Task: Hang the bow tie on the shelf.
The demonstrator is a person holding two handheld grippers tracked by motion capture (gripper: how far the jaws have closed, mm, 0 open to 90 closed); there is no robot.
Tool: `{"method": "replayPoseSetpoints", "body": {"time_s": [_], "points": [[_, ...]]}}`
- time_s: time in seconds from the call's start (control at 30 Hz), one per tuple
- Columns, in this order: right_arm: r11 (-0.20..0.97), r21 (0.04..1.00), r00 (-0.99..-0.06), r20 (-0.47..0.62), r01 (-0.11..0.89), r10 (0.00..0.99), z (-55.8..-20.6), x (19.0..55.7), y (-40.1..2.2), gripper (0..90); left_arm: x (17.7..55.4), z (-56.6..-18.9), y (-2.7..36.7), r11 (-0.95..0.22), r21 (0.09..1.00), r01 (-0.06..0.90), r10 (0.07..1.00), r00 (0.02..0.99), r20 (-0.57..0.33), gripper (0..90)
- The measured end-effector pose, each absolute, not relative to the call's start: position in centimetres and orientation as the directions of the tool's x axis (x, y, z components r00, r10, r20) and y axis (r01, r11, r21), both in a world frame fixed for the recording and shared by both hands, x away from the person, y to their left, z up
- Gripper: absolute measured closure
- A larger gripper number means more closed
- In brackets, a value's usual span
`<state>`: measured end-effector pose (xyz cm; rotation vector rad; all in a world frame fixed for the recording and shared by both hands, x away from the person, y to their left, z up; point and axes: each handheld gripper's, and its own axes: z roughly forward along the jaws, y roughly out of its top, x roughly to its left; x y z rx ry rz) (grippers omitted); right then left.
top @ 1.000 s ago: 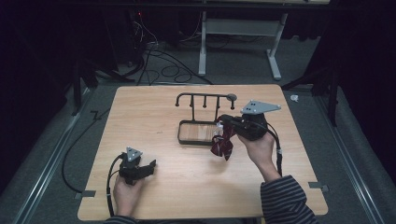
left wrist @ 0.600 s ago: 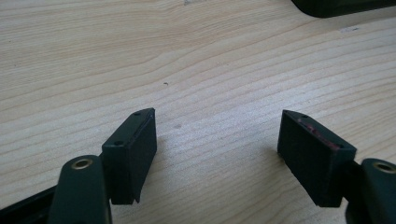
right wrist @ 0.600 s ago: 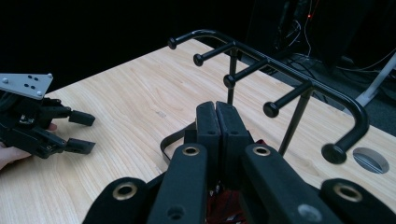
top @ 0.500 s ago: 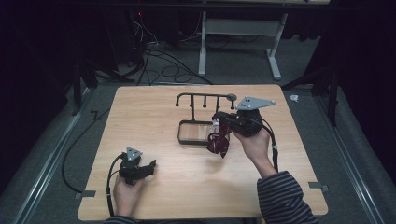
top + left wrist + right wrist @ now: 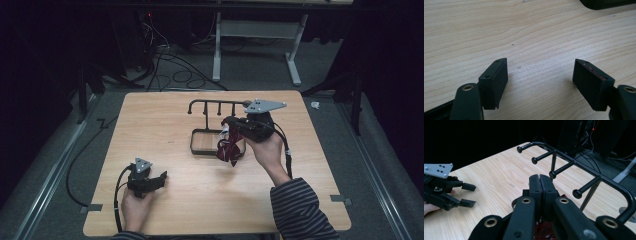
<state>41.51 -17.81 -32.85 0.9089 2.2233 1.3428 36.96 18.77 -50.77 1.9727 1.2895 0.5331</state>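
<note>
A black metal rack (image 5: pixel 204 148) with a flat rectangular base and a bar of several knobbed pegs (image 5: pixel 554 173) stands at the table's far middle. My right gripper (image 5: pixel 227 123) hovers over the base's right end, shut on a dark red fabric item (image 5: pixel 229 151) that hangs below it. In the right gripper view its pads (image 5: pixel 539 178) are pressed together just short of the pegs, with red fabric (image 5: pixel 547 233) beneath them. My left gripper (image 5: pixel 159 178) rests open on the table at the near left, nothing between its jaws (image 5: pixel 540 72). It also shows in the right gripper view (image 5: pixel 468 195).
The light wooden table (image 5: pixel 175 120) is bare around the rack. Beyond its far edge are a white desk frame (image 5: pixel 260 30) and cables (image 5: pixel 165 57) on grey carpet. A cable (image 5: pixel 85 150) trails off the table's left side.
My right gripper has shifted a little left and toward the peg bar, carrying the red fabric item with it. The left gripper has stayed put.
</note>
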Motion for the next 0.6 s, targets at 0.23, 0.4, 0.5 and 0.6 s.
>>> {"method": "replayPoseSetpoints", "body": {"time_s": [0.23,0.4,0.5,0.6], "points": [[0.332,0.884,-0.720,0.009,0.330,0.694,-32.8,42.1,-17.3,90.0,37.0,-50.8,18.7,-0.252,0.747,0.615,0.908,0.417,-0.037,28.8],[0.335,0.885,-0.725,0.004,0.323,0.689,-32.6,42.4,-17.0,90.0,37.0,-50.8,18.7,-0.251,0.747,0.615,0.908,0.417,-0.038,28.8],[0.334,0.884,-0.724,0.007,0.327,0.690,-32.5,42.7,-16.8,90.0,37.0,-50.8,18.7,-0.251,0.747,0.615,0.908,0.417,-0.038,28.8],[0.336,0.881,-0.721,0.009,0.333,0.692,-32.6,43.0,-16.6,90.0,37.0,-50.8,18.8,-0.252,0.747,0.615,0.908,0.417,-0.038,28.8]]}}
